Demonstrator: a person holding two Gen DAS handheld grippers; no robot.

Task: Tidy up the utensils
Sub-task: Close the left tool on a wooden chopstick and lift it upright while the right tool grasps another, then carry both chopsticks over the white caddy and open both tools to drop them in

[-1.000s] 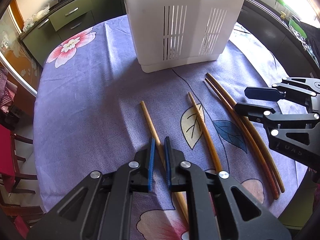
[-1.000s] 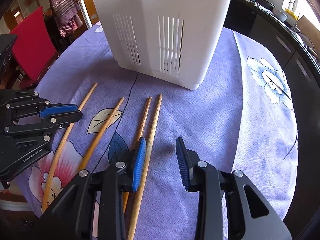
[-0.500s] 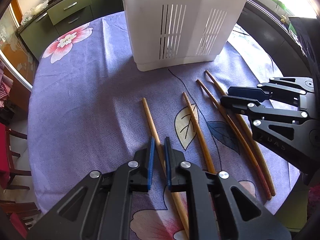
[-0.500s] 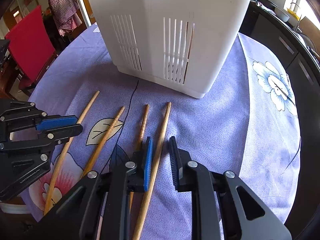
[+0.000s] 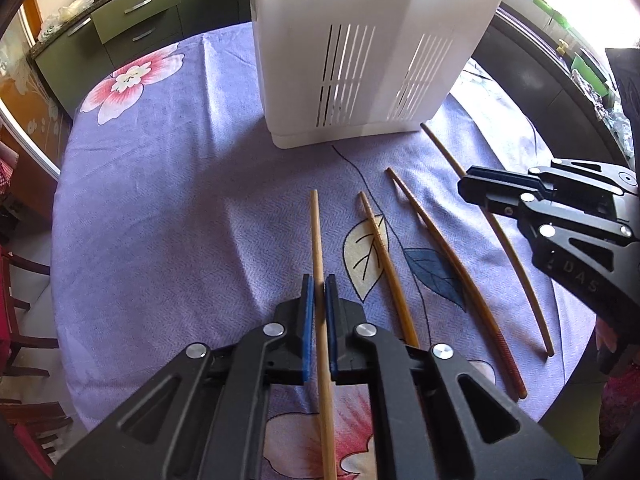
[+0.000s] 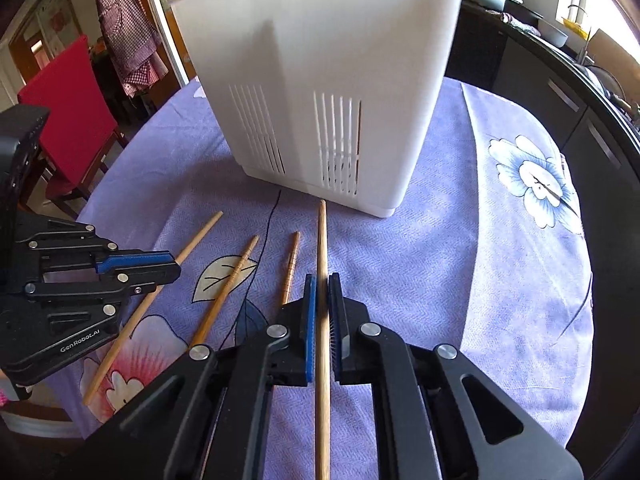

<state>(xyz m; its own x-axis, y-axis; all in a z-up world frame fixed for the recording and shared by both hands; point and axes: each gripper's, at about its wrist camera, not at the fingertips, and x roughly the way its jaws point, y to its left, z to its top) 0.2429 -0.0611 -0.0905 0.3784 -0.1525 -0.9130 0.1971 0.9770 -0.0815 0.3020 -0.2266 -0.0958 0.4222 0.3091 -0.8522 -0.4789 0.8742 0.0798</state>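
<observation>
A tall white slotted utensil holder (image 5: 372,52) stands at the back of the table; it also shows in the right wrist view (image 6: 320,92). My left gripper (image 5: 319,286) is shut on a light wooden chopstick (image 5: 317,236), the leftmost one. My right gripper (image 6: 322,284) is shut on another wooden chopstick (image 6: 322,240), the rightmost one, held off the cloth and pointing at the holder. Two more chopsticks (image 5: 382,248) (image 5: 440,256) lie between them on the cloth. The right gripper also shows in the left wrist view (image 5: 484,192), the left gripper in the right wrist view (image 6: 160,266).
The round table has a purple flowered cloth (image 5: 180,200). A red chair (image 6: 68,112) stands at the left beyond the table. Dark kitchen cabinets (image 5: 132,12) run behind. The table edge curves close on the right (image 6: 580,320).
My right gripper went from open to shut on the rightmost chopstick and raised it. My left gripper tightened on the leftmost chopstick. Both moved toward the holder.
</observation>
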